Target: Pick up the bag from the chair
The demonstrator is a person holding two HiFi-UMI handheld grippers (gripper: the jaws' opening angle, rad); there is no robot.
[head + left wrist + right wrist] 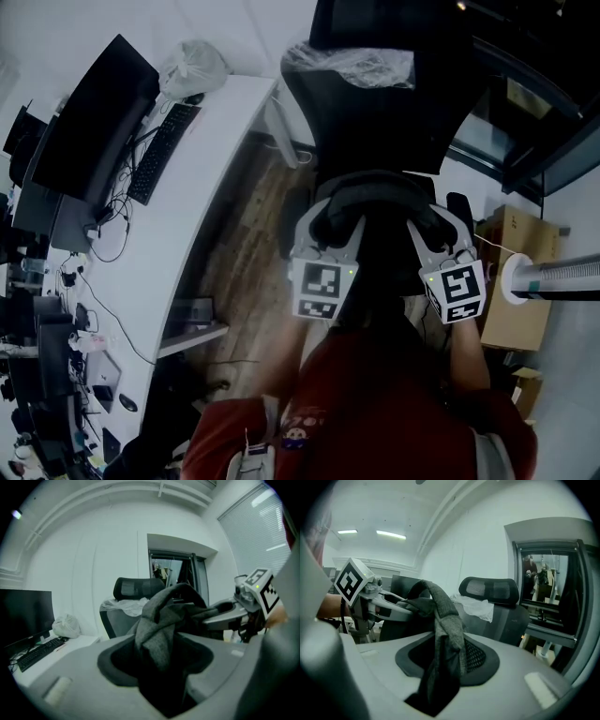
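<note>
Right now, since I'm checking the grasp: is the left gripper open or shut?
The left gripper is shut on the bag: grey fabric is pinched and bunched between its jaws.

No words, brand names or numbers can be read anywhere. Only black-and-white square code patterns are shown, without letters. One is borne by the marker cube [320,289] of the left gripper [334,217], just toward six o'clock from the head view's middle. Another is borne by the second cube [457,292], of the right gripper [424,223], toward four o'clock. At six o'clock, a small emblem [298,434] on the red shirt [375,403] is too small to be read.
</note>
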